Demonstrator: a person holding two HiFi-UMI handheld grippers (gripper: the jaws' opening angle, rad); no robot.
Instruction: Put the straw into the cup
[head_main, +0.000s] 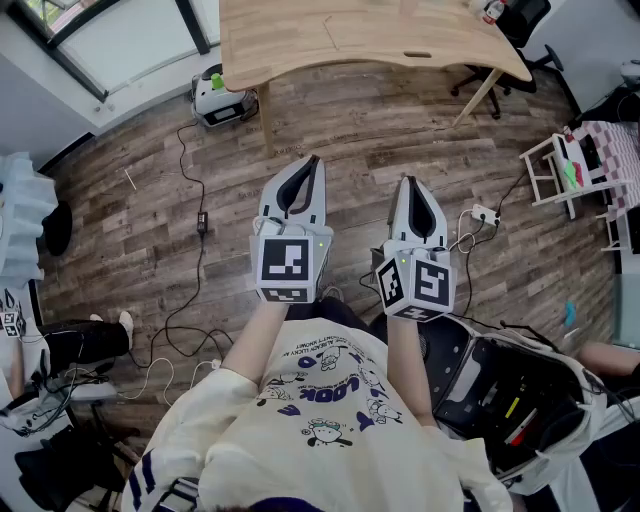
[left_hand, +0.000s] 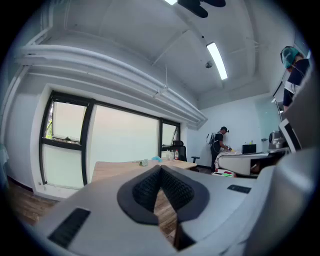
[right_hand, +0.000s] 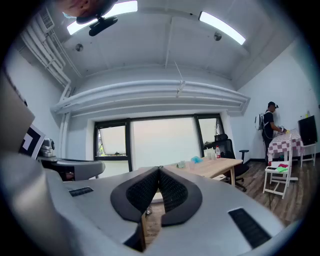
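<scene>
L gripper (head_main: 313, 162) closed, R gripper (head_main: 409, 184) closed, both empty, desk (head_main: 300, 40) ahead

Top of the head view, the wooden table (head_main: 360, 45) runs off the edge, far side lost. Centre of the right gripper view, small bits (right_hand: 197, 161) on the tabletop, too tiny to name. The left gripper (head_main: 314, 162) and right gripper (head_main: 408, 182) cover the hands holding them

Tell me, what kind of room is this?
Probably an office or workroom: there is a long light wooden desk, a black swivel office chair by it, wide dark-framed windows, and long ceiling strip lights.
</scene>
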